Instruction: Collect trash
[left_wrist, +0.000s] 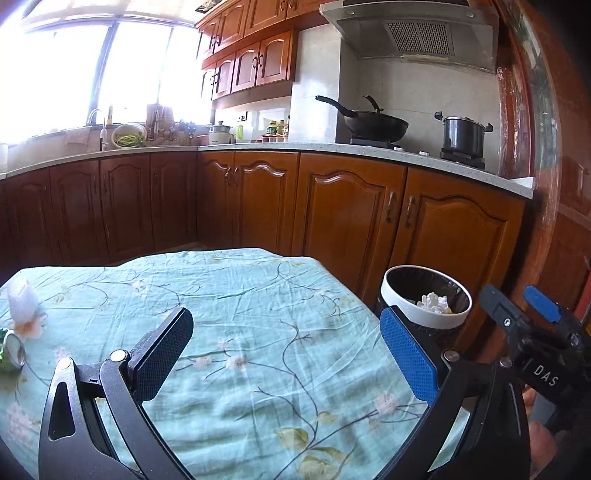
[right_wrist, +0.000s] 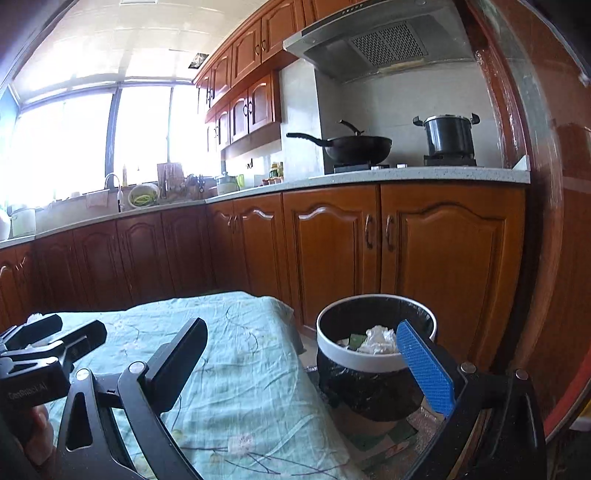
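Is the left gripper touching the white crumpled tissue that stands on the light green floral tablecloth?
Apart. In the left wrist view, the left gripper is open and empty, and bare tablecloth lies between its black finger and the white crumpled tissue at the far left.

I am seeing creased floral cloth on the table (left_wrist: 258, 314), glossy wood cabinet doors (left_wrist: 347, 221), crumpled paper (right_wrist: 380, 339) in a smooth white-rimmed bin (right_wrist: 369, 363).

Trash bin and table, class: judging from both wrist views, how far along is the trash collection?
Done: crumpled white paper and a green scrap lie inside the trash bin beside the table. In hand: nothing; the left gripper and right gripper are both open and empty. Left: a white tissue wad and a crushed green can remain at the table's left edge.
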